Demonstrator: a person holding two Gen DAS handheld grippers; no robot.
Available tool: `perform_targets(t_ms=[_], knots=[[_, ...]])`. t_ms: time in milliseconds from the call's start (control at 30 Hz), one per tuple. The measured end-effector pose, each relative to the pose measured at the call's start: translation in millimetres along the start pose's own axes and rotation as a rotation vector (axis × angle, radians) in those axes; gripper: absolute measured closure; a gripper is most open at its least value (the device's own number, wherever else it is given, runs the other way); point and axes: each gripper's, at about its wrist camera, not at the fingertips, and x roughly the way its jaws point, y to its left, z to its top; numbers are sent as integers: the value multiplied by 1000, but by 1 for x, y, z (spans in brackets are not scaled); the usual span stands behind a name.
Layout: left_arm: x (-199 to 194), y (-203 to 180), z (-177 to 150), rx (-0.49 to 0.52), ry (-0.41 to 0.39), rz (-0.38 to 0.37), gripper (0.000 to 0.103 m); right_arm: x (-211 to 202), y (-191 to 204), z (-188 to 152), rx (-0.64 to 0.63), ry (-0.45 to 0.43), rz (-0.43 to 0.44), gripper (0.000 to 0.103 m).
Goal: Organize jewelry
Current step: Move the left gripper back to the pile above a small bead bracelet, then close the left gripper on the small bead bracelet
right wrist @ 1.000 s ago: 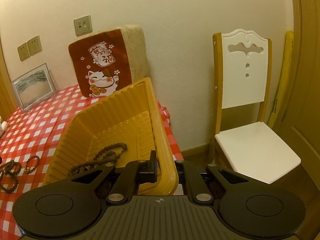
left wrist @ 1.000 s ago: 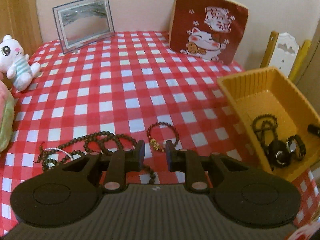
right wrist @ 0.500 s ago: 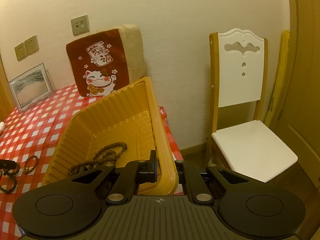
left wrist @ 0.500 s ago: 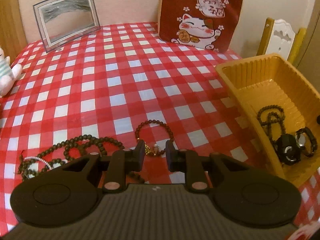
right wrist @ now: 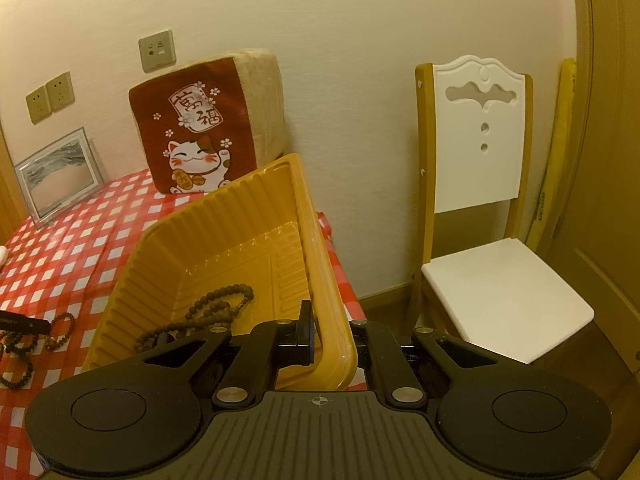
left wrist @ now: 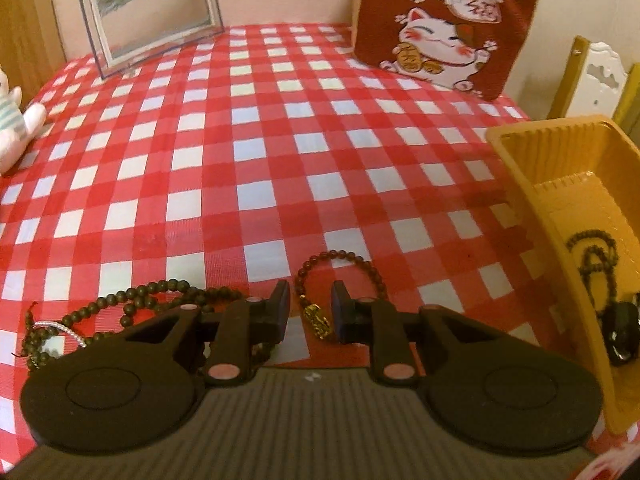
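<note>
A small dark bead bracelet (left wrist: 352, 262) with a gold charm (left wrist: 317, 320) lies on the red checked tablecloth. My left gripper (left wrist: 310, 310) is open, low over it, with the charm between the fingertips. A long dark bead necklace (left wrist: 132, 308) lies to its left, partly under the gripper. My right gripper (right wrist: 330, 340) is shut on the near rim of the yellow tray (right wrist: 240, 216), which also shows in the left wrist view (left wrist: 520, 184). The tray holds a bead strand (right wrist: 212, 308) and a dark watch (left wrist: 620, 332).
A lucky-cat cushion (left wrist: 444, 28) and a framed picture (left wrist: 152, 12) stand at the back wall. A white plush toy (left wrist: 16, 120) sits at the left edge. A white chair (right wrist: 488, 208) stands beyond the table's right edge.
My left gripper has moved forward and down, bringing the bracelet's gold charm between its open fingers. My right gripper keeps its hold on the tray's rim, barely moving.
</note>
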Motion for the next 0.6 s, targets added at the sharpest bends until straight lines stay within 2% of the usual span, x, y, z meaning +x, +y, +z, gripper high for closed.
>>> perform_targets(t_ms=[133, 167, 233, 433, 600], knots=[[9, -1, 3, -12, 21, 12, 86, 0, 0, 0, 0, 0, 0, 97], [9, -2, 3, -8, 22, 21, 88, 0, 0, 0, 1, 0, 0, 97], [9, -2, 3, 0, 19, 25, 99, 0, 0, 0, 1, 0, 0, 97], [2, 0, -1, -2, 13, -12, 100, 1, 0, -1, 1, 0, 2, 97], [-24, 6, 3, -38, -38, -58, 100, 1, 0, -1, 1, 0, 3, 97]])
